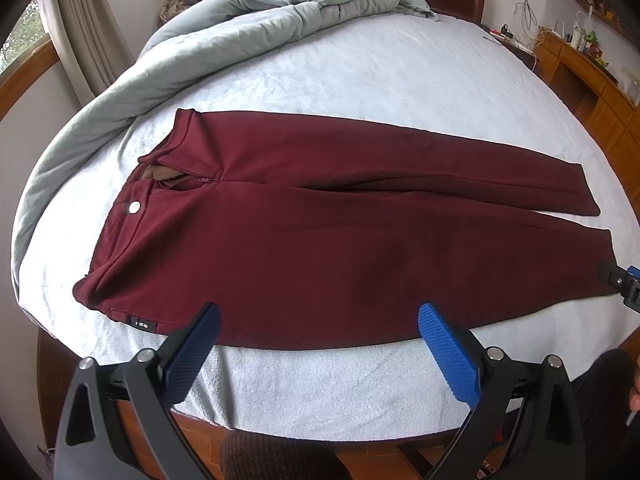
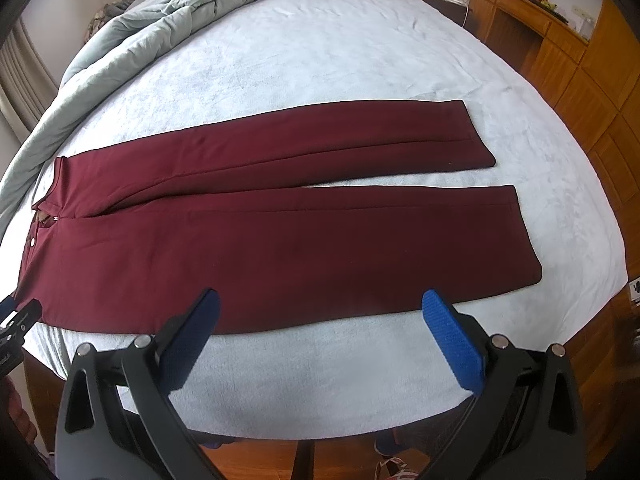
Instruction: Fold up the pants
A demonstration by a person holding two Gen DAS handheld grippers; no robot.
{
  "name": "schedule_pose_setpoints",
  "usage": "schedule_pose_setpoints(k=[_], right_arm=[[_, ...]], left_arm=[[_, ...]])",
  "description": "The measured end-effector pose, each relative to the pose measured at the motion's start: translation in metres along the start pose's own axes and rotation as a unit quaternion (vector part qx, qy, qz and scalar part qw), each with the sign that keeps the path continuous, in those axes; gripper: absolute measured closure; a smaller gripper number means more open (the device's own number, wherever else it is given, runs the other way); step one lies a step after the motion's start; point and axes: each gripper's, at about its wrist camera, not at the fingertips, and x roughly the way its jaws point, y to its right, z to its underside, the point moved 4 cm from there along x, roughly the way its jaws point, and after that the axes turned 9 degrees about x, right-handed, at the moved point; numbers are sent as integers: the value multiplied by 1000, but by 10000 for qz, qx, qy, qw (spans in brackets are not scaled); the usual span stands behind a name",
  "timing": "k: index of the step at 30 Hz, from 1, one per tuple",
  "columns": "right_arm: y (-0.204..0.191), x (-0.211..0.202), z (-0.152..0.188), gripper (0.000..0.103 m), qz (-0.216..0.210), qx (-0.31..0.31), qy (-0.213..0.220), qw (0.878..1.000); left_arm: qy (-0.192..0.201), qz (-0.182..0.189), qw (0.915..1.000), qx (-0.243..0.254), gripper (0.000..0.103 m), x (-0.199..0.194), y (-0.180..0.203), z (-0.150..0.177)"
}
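Dark red pants [image 1: 312,236] lie flat on the pale blue bed, waistband to the left with the fly open, both legs stretched to the right and slightly apart. My left gripper [image 1: 320,320] is open and empty, hovering at the pants' near edge by the hip. In the right wrist view the pants [image 2: 280,240] fill the middle. My right gripper [image 2: 320,304] is open and empty over the near leg's front edge. The right gripper's tip shows at the left wrist view's right edge [image 1: 620,284], and the left gripper's tip shows at the right wrist view's left edge [image 2: 16,316].
A rumpled grey-green duvet [image 1: 200,52] lies along the bed's far left side. The bed sheet [image 2: 340,52] stretches beyond the pants. A wooden cabinet [image 2: 560,52] with small items stands at the right. Wooden floor shows below the bed's front edge.
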Motion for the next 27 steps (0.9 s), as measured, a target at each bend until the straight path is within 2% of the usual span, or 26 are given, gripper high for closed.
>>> schedule_pose_setpoints(k=[27], right_arm=[[4,4,0,2,19,11,-9,10000]], left_arm=[[-11,15,10000,13,4,1,1,1]])
